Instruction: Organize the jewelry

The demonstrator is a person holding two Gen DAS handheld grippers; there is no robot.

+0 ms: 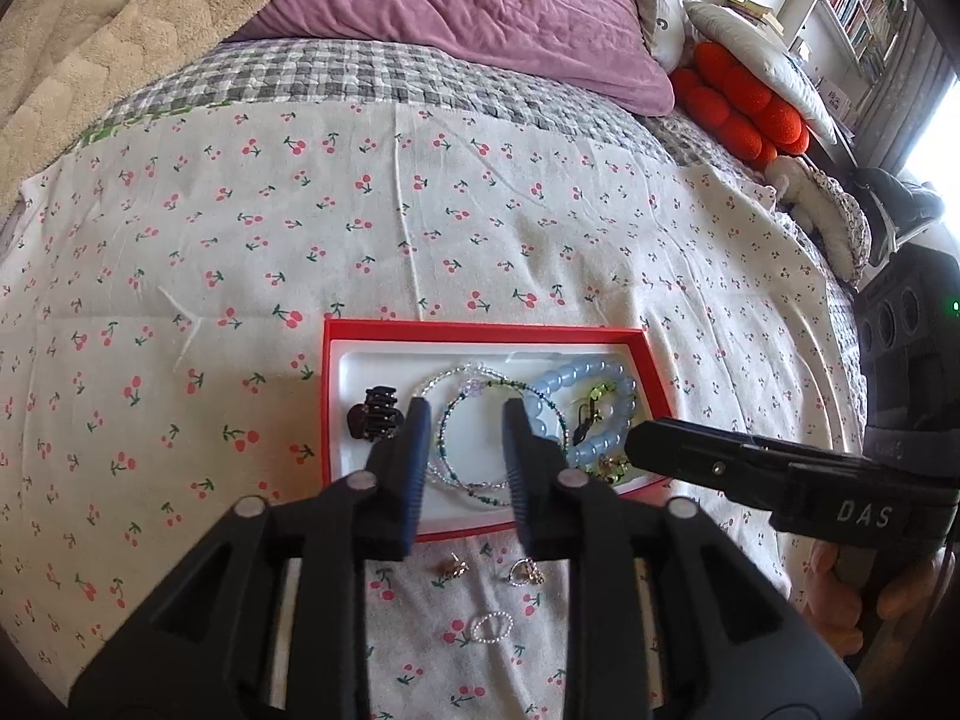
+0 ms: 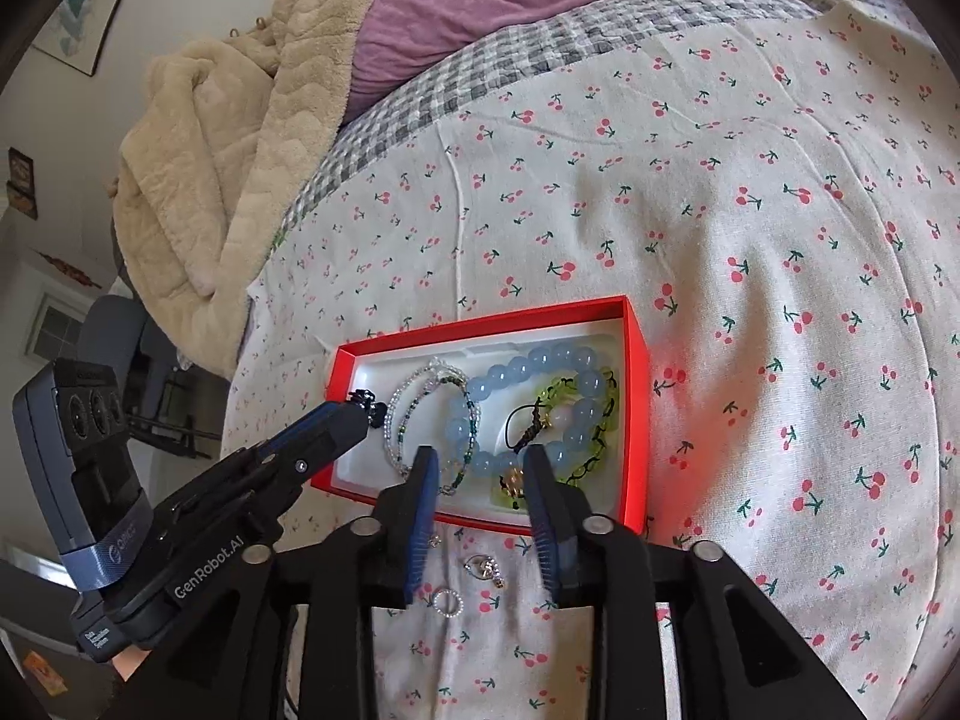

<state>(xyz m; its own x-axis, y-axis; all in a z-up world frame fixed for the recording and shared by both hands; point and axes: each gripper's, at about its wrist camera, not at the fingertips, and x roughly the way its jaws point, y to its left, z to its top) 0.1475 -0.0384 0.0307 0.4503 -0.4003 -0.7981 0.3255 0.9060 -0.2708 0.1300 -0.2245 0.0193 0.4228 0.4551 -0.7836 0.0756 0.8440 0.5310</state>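
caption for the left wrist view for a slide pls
Left gripper open above a red box of bracelets on a cherry-print sheet; small rings outside.

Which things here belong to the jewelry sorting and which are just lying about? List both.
Job: red box; blue bead bracelet; thin beaded bracelets; green bracelet; dark hair claw; two earrings and a ring on the cherry-print sheet.

Lying about: purple duvet; beige blanket; red cushion.

One red box (image 1: pixel 480 333) holds one hair clip (image 1: pixel 373 420) and several bracelets (image 2: pixel 528 408) (tangled, uncountable); three small pieces (image 1: pixel 491 626) lie outside.
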